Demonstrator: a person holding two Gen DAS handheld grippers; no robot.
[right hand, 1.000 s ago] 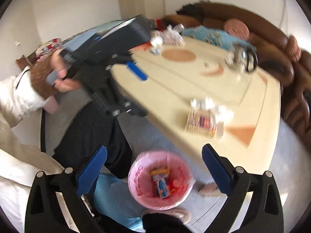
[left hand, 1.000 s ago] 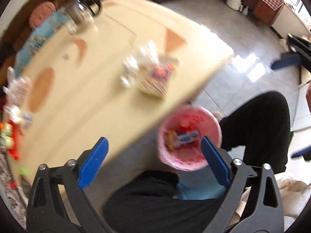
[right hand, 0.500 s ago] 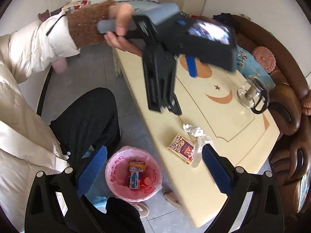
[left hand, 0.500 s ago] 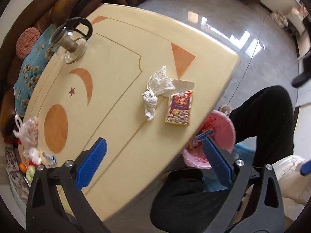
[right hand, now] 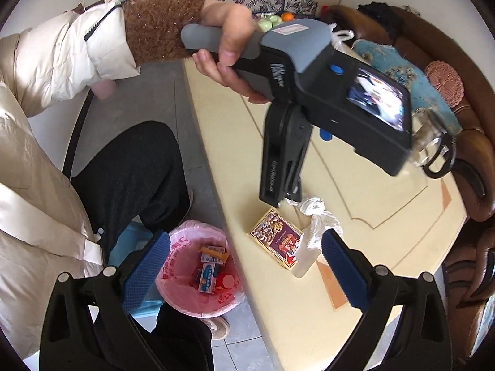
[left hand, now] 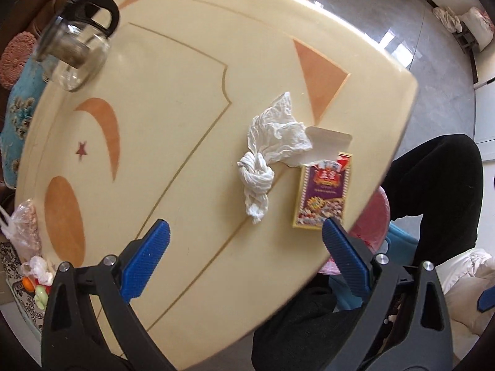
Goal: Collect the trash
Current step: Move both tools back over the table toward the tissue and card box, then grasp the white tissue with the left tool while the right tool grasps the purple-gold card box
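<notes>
Two items remain on the table [left hand: 185,130]: tissue [left hand: 266,157] and box [left hand: 321,194], touching, just ahead of the left gripper [left hand: 244,247], jaws wide apart, empty. Right gripper [right hand: 244,262] also spread, empty, above the bin [right hand: 198,278]. Risk: tissue overlaps the box flap, so one grab may drag both. Tissue is crumpled, knotted; box is flat, flap open.

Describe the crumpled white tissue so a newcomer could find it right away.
Start at the cream table with orange shapes. Near its edge, above the pink bin, lies a purple snack box with an open flap. The tissue sits beside it, overlapping that flap: plain white, wrinkled, twisted into a knot at one end.
</notes>
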